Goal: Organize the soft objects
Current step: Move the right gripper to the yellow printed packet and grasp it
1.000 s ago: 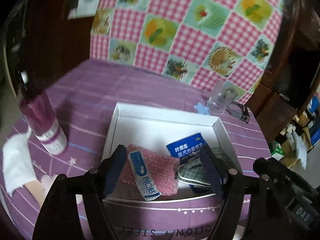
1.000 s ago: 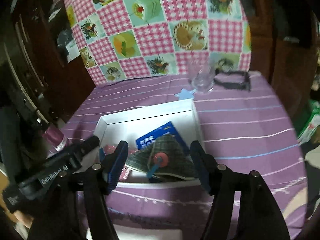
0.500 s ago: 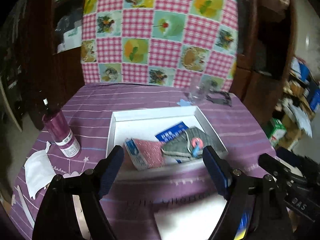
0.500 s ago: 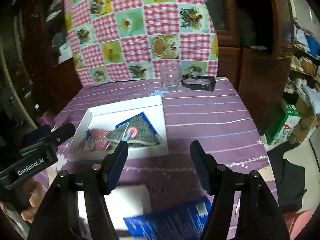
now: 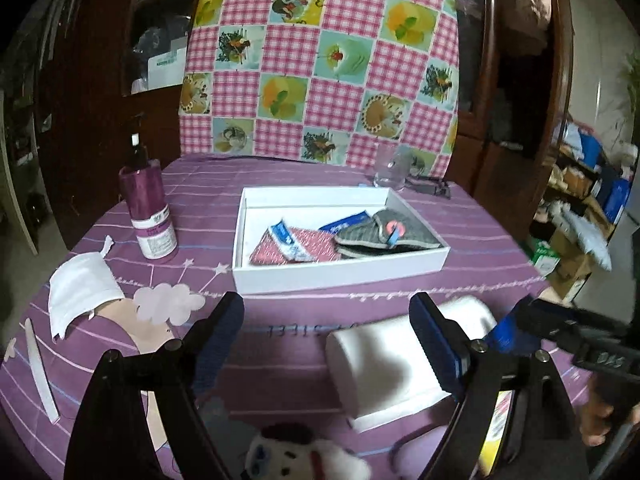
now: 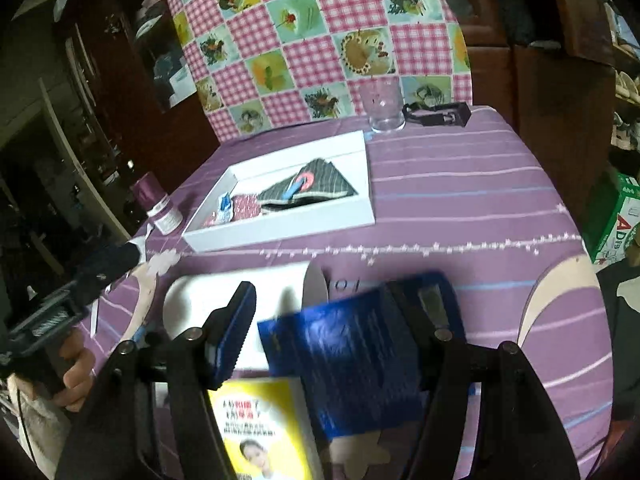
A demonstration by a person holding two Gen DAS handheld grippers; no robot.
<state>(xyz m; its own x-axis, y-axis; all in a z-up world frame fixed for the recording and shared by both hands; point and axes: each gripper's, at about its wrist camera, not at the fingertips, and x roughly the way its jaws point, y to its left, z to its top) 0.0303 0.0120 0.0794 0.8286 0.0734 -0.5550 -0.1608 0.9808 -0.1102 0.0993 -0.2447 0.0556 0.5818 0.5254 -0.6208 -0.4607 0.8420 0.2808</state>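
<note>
Purple striped tablecloth (image 5: pixel 472 236) covers a round table, seen from two hand-held grippers above its near edge. A white tray (image 5: pixel 340 270) sits mid-table. Inside it lie a grey plaid pouch (image 5: pixel 384 234) on the right, a pink cloth (image 5: pixel 276 250) on the left with a small white-and-blue packet (image 5: pixel 290 240) across it, and a blue box (image 5: pixel 344 222) partly under the pouch.

Left gripper (image 5: pixel 326 334) hangs over the near part of the table, its jaws opening wide with nothing between them; its right finger overlaps a white folded item (image 5: pixel 384 364) lying on the cloth below, apparently without touching it. A plush toy (image 5: pixel 304 458), white with a dark top, shows blurred at the very near edge. Left of the tray stand a purple bottle (image 5: pixel 148 212) and, nearer, a white face mask (image 5: pixel 80 292).

Right gripper (image 6: pixel 332 320) also hovers over the near edge with its jaws apart. A blue packet (image 6: pixel 352 364) lies in the gap between them, blurred, and I cannot tell whether the pads touch it. A yellow box (image 6: pixel 260 424) lies just left of the packet, below the left finger. A hand (image 6: pixel 76 376) grips the other tool's handle at far left.

Beyond the tray stand a clear glass (image 6: pixel 382 106) and a black clip (image 6: pixel 436 114). A pink checked cloth (image 5: pixel 320 60) hangs behind the table.
</note>
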